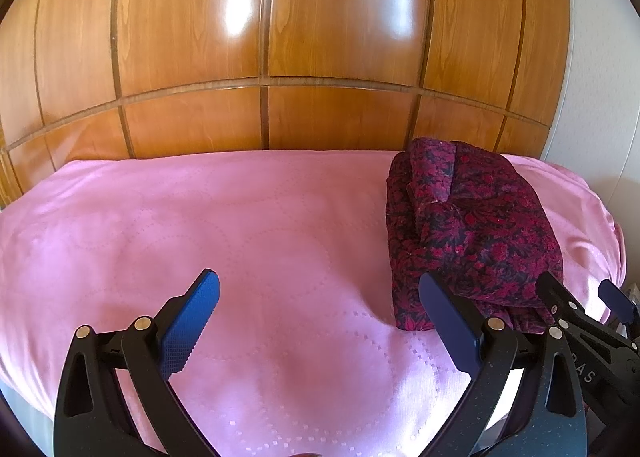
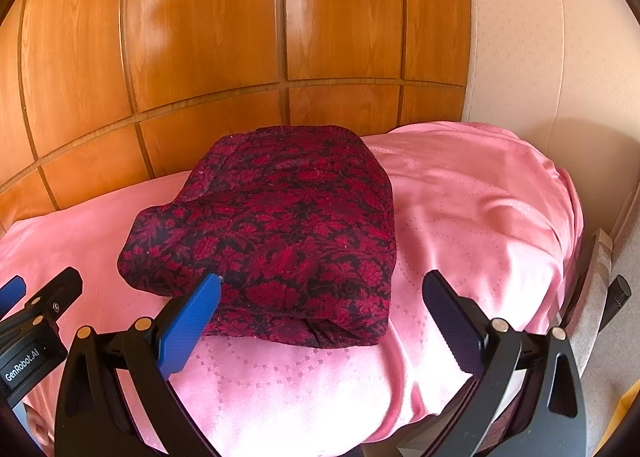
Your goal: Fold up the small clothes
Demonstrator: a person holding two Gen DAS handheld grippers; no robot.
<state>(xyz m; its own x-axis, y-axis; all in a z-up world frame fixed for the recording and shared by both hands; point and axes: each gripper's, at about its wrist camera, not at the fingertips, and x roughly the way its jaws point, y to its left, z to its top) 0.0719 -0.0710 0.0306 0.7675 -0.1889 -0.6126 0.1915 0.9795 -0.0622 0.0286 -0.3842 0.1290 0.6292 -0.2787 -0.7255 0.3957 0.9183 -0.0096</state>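
Observation:
A folded dark red and black patterned garment [image 1: 472,233] lies on the pink bedspread [image 1: 240,225], at the right in the left wrist view and in the middle of the right wrist view [image 2: 280,233]. My left gripper [image 1: 320,297] is open and empty, above bare bedspread to the left of the garment. My right gripper [image 2: 322,289] is open and empty, just in front of the garment's near edge; its left finger [image 2: 192,321] overlaps the garment's front left corner. The right gripper also shows at the right edge of the left wrist view [image 1: 580,297].
A glossy wooden panelled wardrobe [image 1: 260,37] rises right behind the bed. A pale wall [image 2: 520,37] stands to the right. The bedspread [image 2: 480,217] drops off at the right, where a chair-like object [image 2: 600,285] stands beside the bed. The left gripper shows at the left edge [image 2: 24,297].

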